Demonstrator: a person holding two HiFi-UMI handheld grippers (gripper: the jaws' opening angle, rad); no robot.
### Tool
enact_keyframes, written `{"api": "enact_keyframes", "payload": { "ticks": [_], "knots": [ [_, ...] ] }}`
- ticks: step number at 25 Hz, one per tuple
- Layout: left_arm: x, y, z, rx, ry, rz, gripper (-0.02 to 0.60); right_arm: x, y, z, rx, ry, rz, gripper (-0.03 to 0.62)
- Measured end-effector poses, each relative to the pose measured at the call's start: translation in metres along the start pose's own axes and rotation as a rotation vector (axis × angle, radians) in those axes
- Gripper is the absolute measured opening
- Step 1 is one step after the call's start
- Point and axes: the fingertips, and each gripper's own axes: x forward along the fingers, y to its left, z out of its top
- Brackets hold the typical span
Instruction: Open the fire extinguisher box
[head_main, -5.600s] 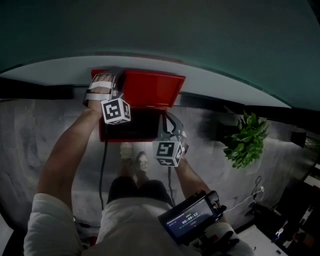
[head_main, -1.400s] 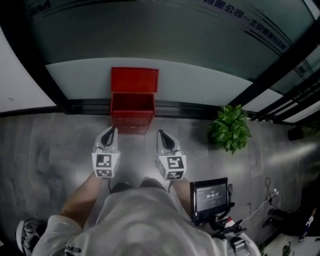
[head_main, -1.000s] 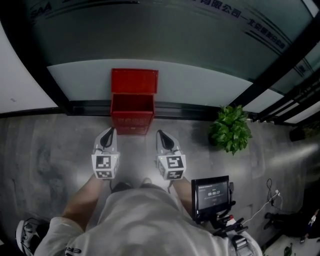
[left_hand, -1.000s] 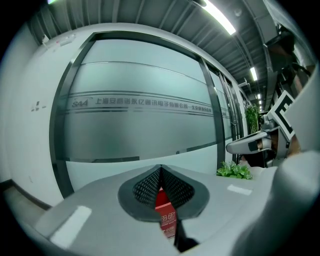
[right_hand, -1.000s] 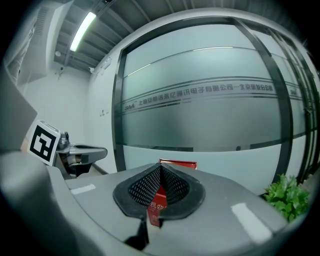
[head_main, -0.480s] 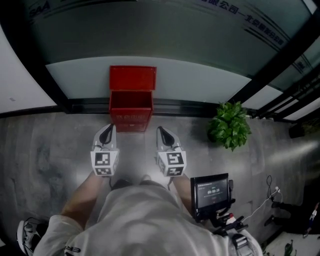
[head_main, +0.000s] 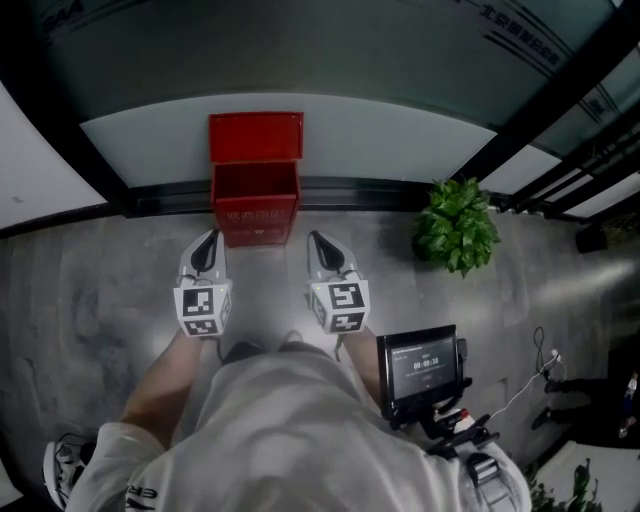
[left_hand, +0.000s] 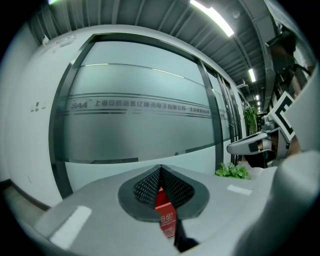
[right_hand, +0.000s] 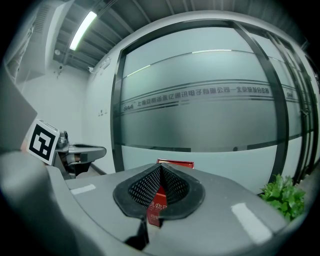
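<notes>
The fire extinguisher box (head_main: 255, 208) is standing on the floor (head_main: 120, 290) against the frosted glass wall (head_main: 300, 50), with its lid (head_main: 255, 137) raised upright at the glass. We are finding its inside too dark to make out and its front print too small to read. In both gripper views the jaws are hiding all but a red sliver of it. The left gripper (head_main: 209, 240) and right gripper (head_main: 316, 240) are hovering near the box front, clear of it, each with jaws pressed together on nothing. A potted plant (head_main: 455, 225) is sitting to the right.
</notes>
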Motion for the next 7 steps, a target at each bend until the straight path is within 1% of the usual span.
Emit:
{"api": "enact_keyframes", "payload": {
  "ticks": [7],
  "knots": [
    [-0.0041, 0.0013, -0.0027, -0.003, -0.004, -0.001, 0.002, -0.0024, 0.0043, -0.0011, -0.011, -0.009, 0.003, 0.012]
  ]
}}
